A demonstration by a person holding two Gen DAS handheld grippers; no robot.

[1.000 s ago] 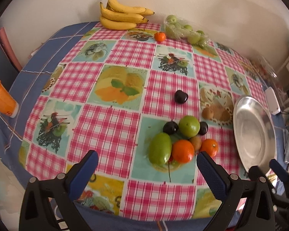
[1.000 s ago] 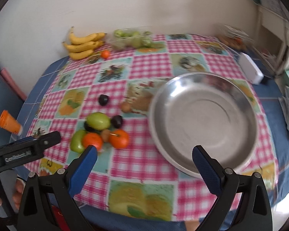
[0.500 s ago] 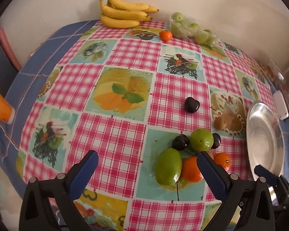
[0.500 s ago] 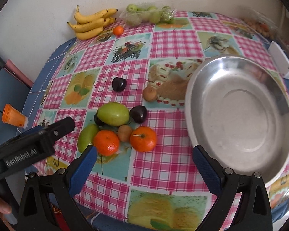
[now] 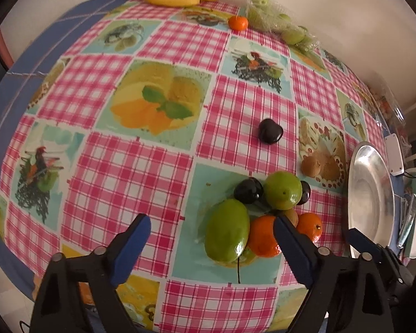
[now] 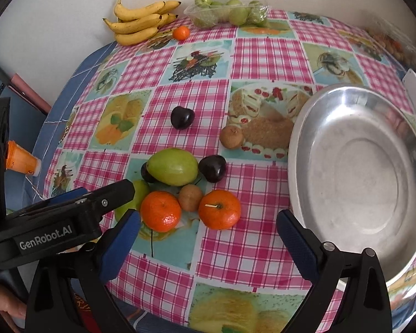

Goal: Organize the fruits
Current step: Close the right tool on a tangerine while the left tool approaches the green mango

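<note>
now both tools are hanging wide open and gripping nothing: the left gripper [image 5: 212, 242] low beside the fruit cluster [image 6: 190, 188] on the checked tablecloth [image 6: 266, 55], the right gripper [image 6: 208, 237] just in front of it, the steel bowl [image 6: 357, 188] sitting near the cluster's right.

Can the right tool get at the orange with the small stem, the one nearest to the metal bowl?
Probably yes. The right tool is open and empty, and the stemmed orange lies just ahead between its fingers, its bowl-facing side clear. A kiwi touching its other side might get nudged.
</note>
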